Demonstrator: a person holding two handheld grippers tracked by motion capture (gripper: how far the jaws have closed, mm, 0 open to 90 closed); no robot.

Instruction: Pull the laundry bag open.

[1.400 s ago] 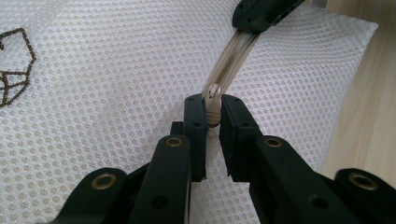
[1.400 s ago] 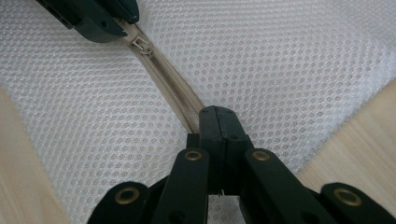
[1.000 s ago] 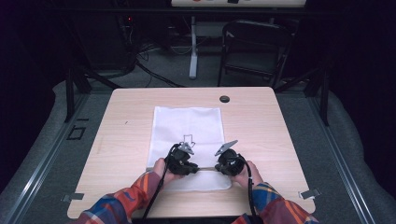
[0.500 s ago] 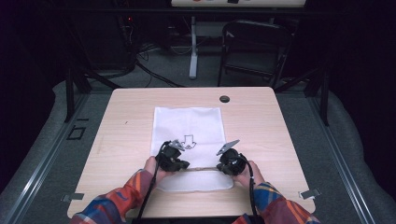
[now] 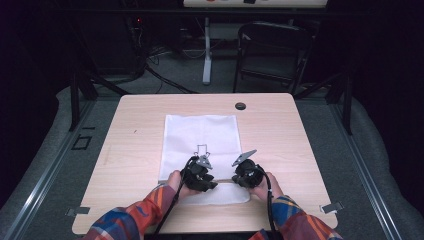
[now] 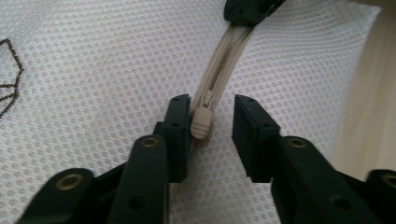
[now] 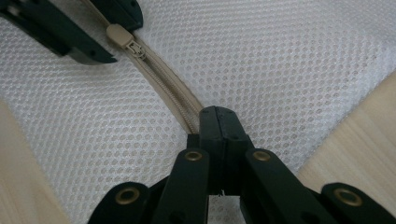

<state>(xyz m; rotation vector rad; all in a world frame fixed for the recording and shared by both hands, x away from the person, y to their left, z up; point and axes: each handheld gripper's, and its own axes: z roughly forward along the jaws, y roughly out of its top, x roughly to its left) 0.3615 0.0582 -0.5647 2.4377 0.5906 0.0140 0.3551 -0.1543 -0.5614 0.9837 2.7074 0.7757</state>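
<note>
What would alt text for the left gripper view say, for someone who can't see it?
The left gripper, its two black jaws just opened, straddles the beige ribbed zipper pull of a white mesh fabric bag; one jaw sits right beside the pull, the other stands apart. The beige zipper runs up to the right gripper, clamped shut on it, and the pale wooden table shows at right.

In the high view, the two hand-held grippers and the person's hands covered the mesh bag (image 5: 201, 135) near the surface's (image 5: 135, 150) near edge, and its zipper was too small to make out. In the left gripper view, the zipper (image 6: 223, 56) ran under the right hand-held gripper (image 6: 247, 10), itself cut off by the top edge. In the right gripper view, the closed jaws hid the zipper's (image 7: 161, 84) end, and the left hand-held gripper (image 7: 95, 35) was cropped at the top corner. The bag's dark printed mark (image 6: 9, 74) was cut off.
</note>
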